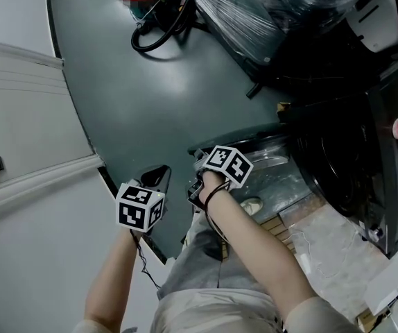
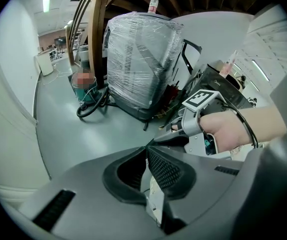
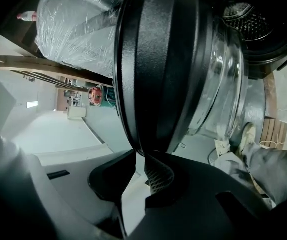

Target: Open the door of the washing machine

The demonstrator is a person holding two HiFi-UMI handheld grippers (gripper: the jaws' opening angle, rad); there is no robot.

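The washing machine (image 1: 344, 165) stands at the right of the head view with its dark drum (image 3: 251, 14) exposed. Its round door (image 1: 272, 159) is swung out. In the right gripper view the door's black rim (image 3: 163, 59) and glass bowl (image 3: 223, 79) fill the frame. My right gripper (image 3: 139, 156) is shut on the lower edge of that rim; it also shows in the head view (image 1: 199, 162) and beyond my left gripper (image 2: 176, 129). My left gripper (image 2: 147, 146) is shut on nothing and hangs over the grey floor left of the door (image 1: 159, 173).
A large plastic-wrapped appliance (image 1: 275, 5) stands at the back, with a black coiled hose (image 1: 159, 35) beside it. A white wall panel (image 1: 19, 116) runs along the left. The person's shoe (image 1: 252, 205) and a pale slab (image 1: 324, 248) lie below the door.
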